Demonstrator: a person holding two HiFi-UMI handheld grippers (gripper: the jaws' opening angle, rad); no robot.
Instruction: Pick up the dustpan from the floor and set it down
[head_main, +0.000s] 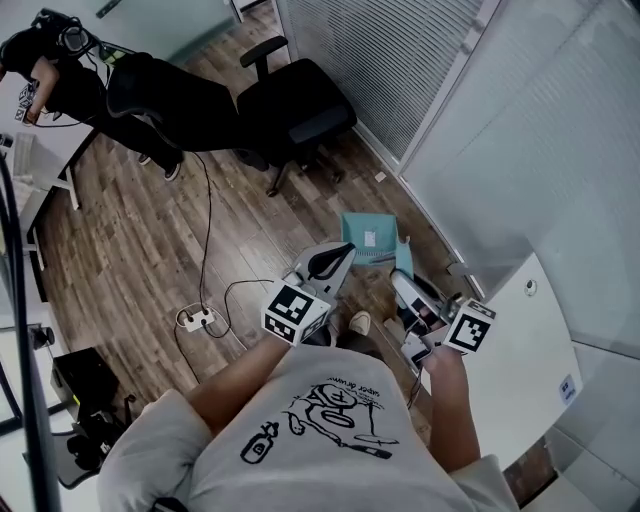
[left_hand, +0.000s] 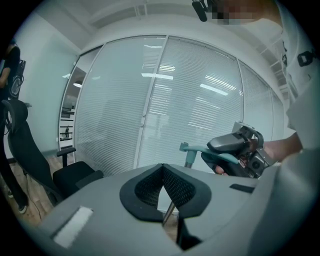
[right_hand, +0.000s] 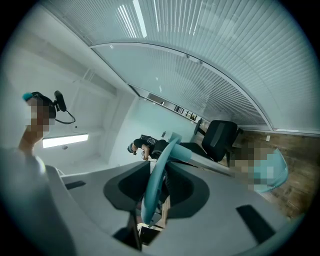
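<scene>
My right gripper (right_hand: 152, 197) clamped on teal dustpan handle (right_hand: 161, 162), both jaws pressing it. Pan (head_main: 370, 240) low beside glass wall (head_main: 480, 150); contact with floor (head_main: 150, 230) unclear. Left gripper (left_hand: 162, 170) closed, empty. I'd seat pan flat, then release.

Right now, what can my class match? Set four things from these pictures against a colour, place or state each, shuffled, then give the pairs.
Things
1 dustpan
2 chair
3 power strip
4 left gripper

States
A white, on the floor
B jaws together
C black
D teal, handle held in the right gripper

Pairs: 1-D, 2-C, 3-A, 4-B
</scene>
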